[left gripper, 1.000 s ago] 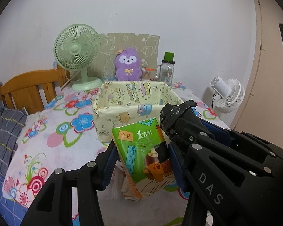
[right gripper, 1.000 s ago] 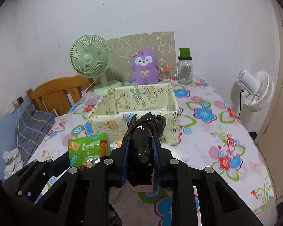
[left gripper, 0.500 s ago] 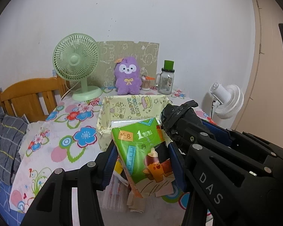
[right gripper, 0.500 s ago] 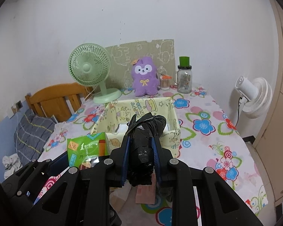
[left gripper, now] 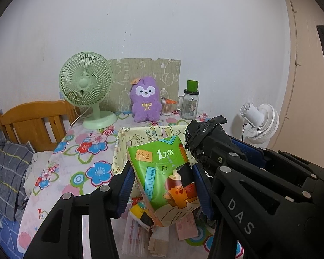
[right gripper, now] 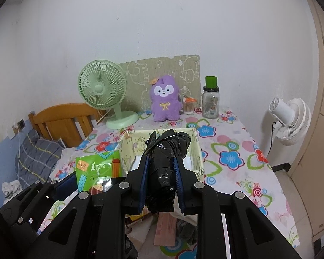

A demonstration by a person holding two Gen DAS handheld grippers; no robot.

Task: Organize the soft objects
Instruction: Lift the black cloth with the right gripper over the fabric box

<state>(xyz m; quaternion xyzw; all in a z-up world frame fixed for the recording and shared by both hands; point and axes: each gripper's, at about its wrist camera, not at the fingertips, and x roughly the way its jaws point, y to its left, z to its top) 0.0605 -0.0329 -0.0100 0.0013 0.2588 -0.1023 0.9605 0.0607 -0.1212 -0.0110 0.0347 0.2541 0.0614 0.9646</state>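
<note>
Right tongs [right gripper: 161,185]: blue pads clamped on a black plastic bundle [right gripper: 165,157].
Left tongs [right gripper: 64,185]: lower left, gripping a green tissue pack [right gripper: 97,168].
Fabric bin [right gripper: 197,151]: pale yellow, beyond the bundle on the floral worktop [right gripper: 237,157].
Back row: green fan [right gripper: 102,88], purple plush [right gripper: 165,99], jar [right gripper: 210,103].

A home bedroom: wooden bed frame [right gripper: 62,120], pillow [right gripper: 38,157], plush toy [right gripper: 165,99], floral tablecloth [right gripper: 231,151].
</note>
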